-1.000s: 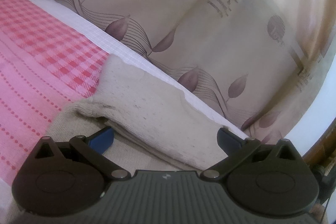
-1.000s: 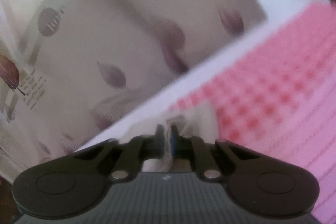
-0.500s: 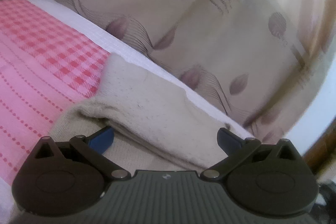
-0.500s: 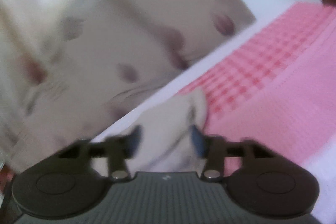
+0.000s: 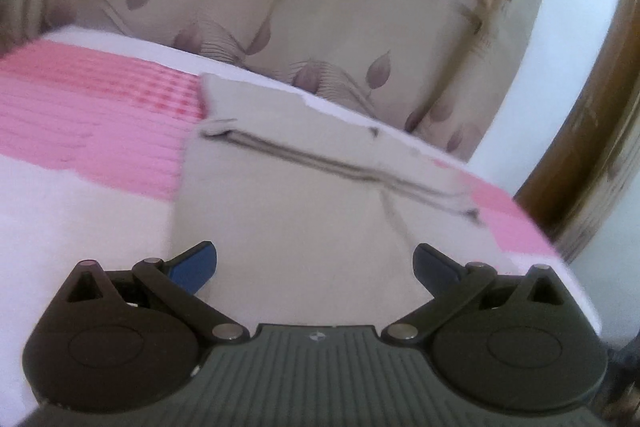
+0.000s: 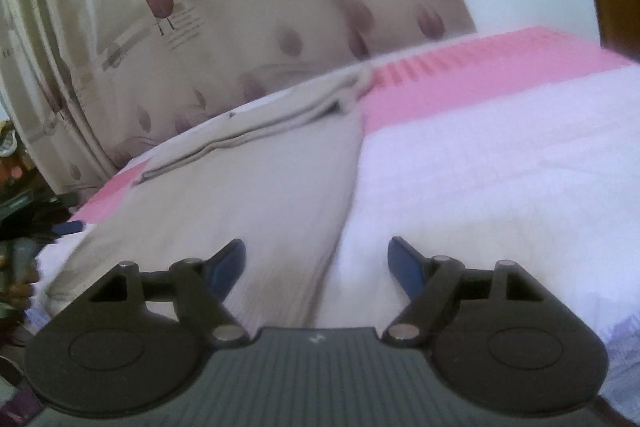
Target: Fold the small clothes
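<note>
Beige garment (image 5: pixel 296 211) now flat on bed (image 5: pixel 60 219), far edge folded over toward frame top, one fold judged done. Right claw (image 6: pixel 316 263), a second ago pinched on cloth, now opening with nothing pressed between pads, garment's right edge below it at frame centre. Left claw (image 5: pixel 314 267) wide apart as before, empty, pulled back over near cloth. Next fold likely crosswise

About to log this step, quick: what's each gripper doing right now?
Left gripper: open, holding nothing, over the beige garment.
Right gripper: jaws opening, nothing gripped.
</note>
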